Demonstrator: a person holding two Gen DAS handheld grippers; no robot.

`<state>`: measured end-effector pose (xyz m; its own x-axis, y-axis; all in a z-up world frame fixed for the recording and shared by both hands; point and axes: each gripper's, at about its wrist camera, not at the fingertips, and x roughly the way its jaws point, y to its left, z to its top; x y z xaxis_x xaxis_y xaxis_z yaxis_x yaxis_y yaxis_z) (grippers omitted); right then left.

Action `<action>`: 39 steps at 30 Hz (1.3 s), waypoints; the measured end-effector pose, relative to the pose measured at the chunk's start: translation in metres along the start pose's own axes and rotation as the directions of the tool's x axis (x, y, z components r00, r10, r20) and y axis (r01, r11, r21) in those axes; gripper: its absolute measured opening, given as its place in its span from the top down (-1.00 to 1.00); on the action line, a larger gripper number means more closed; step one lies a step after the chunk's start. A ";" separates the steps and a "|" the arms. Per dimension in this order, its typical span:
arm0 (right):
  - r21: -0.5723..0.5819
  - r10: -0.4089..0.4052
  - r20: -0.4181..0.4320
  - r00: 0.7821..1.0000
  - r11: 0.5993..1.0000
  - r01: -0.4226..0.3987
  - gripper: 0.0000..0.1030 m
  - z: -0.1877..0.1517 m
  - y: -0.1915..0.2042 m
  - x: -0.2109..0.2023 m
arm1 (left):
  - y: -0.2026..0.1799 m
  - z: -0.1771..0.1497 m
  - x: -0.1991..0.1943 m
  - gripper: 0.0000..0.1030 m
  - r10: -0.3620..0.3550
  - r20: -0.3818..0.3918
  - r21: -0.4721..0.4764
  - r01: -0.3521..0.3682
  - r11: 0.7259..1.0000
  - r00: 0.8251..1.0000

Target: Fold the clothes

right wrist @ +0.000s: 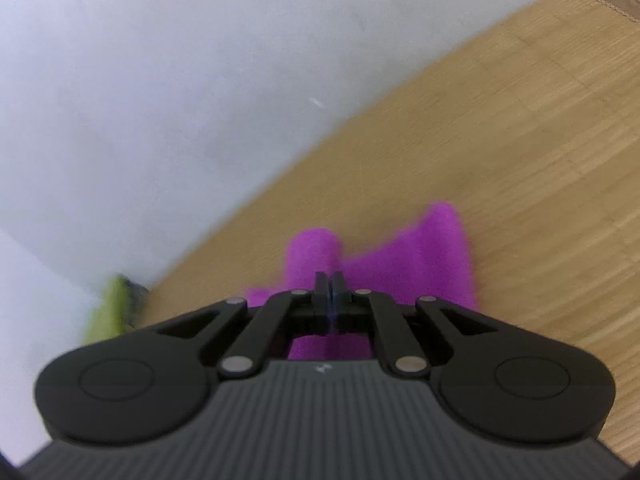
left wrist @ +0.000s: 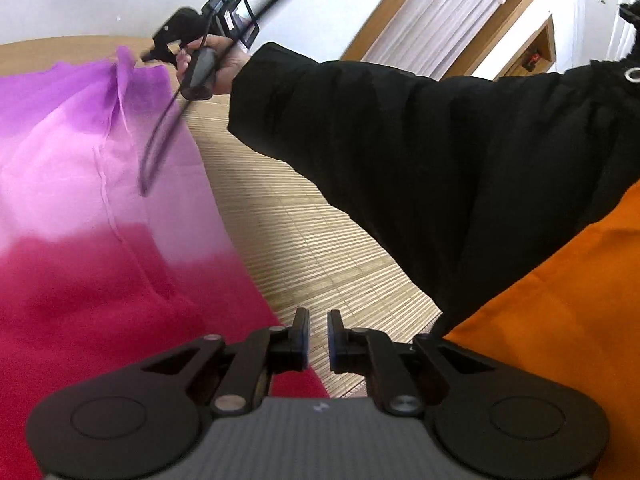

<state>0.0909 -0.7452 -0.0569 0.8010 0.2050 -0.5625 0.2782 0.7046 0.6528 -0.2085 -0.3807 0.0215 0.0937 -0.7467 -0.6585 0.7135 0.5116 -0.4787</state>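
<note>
Left claw (left wrist: 318, 334) ajar, sleeved arm (left wrist: 400, 152) outstretched

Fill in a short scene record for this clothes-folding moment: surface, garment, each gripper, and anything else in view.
surface: woven bamboo mat
garment: purple-to-pink gradient cloth, spread flat on the mat, one purple corner lifted
left gripper: jaws slightly apart, nothing between them, over the mat at the cloth's edge
right gripper: jaws nearly together at the purple corner; whether they pinch it cannot be told
arm: black sleeve crossing the left view
other: orange fabric; blurred green object by the wall
</note>
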 end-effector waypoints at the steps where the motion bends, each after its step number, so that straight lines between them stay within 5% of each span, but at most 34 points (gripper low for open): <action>1: -0.004 -0.060 -0.007 0.998 0.998 0.060 0.83 -0.001 -0.002 0.002 | 0.001 0.001 -0.006 0.65 0.015 -0.003 0.003 -0.015 1.000 1.000; 4: -0.008 -0.138 0.014 0.990 0.990 0.138 0.75 -0.006 -0.007 -0.014 | 0.004 0.001 -0.020 0.20 0.086 -0.019 0.018 -0.086 0.996 0.996; 8: -0.069 -0.126 -0.020 0.992 0.990 0.125 0.52 -0.018 -0.003 -0.061 | 0.020 -0.012 -0.052 -0.24 0.214 -0.037 0.018 -0.213 0.977 0.976; 14: -0.237 0.009 -0.131 0.991 0.971 -0.041 0.36 -0.111 0.022 -0.169 | 0.081 -0.032 -0.093 -0.28 0.353 -0.112 -0.060 -0.361 0.930 0.929; 17: -0.258 0.034 -0.208 0.978 0.962 -0.088 0.34 -0.181 0.031 -0.213 | 0.113 -0.045 -0.118 -0.30 0.368 -0.120 -0.089 -0.379 0.921 0.922; 22: -0.198 -0.068 -0.219 0.973 0.980 0.024 0.34 -0.305 0.037 -0.268 | 0.161 -0.069 -0.159 -0.32 0.417 -0.162 -0.053 -0.430 0.901 0.894; 26: -0.112 -0.138 -0.138 0.981 0.986 0.123 0.34 -0.373 0.036 -0.293 | 0.186 -0.083 -0.175 -0.32 0.427 -0.189 0.014 -0.432 0.902 0.885; 35: -0.393 -0.260 -0.051 0.964 0.893 0.221 0.34 -0.409 0.059 -0.289 | 0.186 -0.095 -0.172 -0.33 0.405 -0.212 0.032 -0.407 0.913 0.890; 39: -0.323 -0.192 -0.050 0.980 0.932 0.166 0.28 -0.404 0.050 -0.298 | 0.174 -0.095 -0.162 -0.33 0.393 -0.201 0.038 -0.394 0.918 0.897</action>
<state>-0.3477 -0.4964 -0.0617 0.7052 0.0999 -0.7019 0.2208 0.9098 0.3513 -0.1657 -0.1304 -0.0102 0.2253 -0.3837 -0.8955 0.6444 0.7481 -0.1584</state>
